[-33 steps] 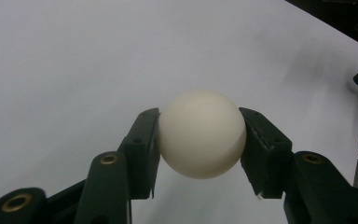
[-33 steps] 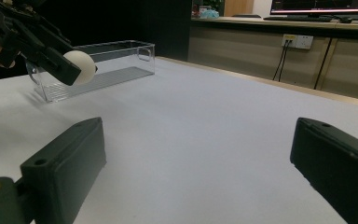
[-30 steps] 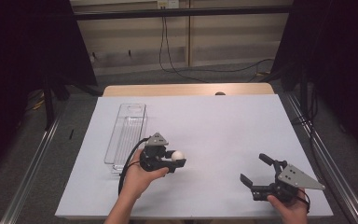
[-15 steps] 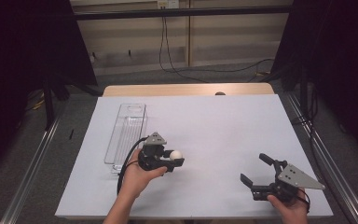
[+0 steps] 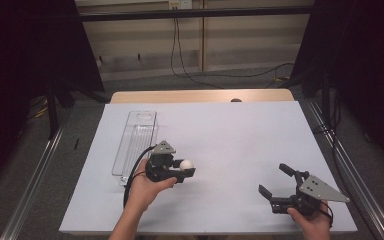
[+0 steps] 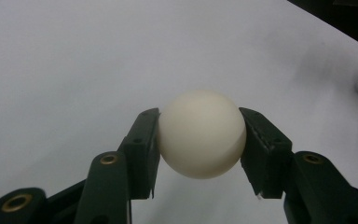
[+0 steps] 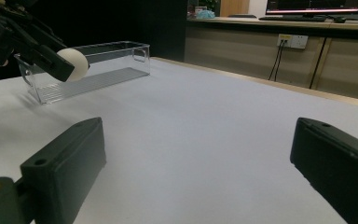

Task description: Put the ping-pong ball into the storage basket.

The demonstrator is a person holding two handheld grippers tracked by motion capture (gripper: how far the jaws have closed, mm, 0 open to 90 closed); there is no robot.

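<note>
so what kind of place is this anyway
Probably a lab or a recording workspace rather than a home: a table covered in plain white, black curtains at both sides, and a counter with monitors and wall sockets behind.

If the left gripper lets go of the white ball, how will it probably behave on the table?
The white ball is round and smooth, so it would likely roll on the flat table. It looks light, maybe hollow. The left gripper touches only its two sides, so it might slip.
</note>
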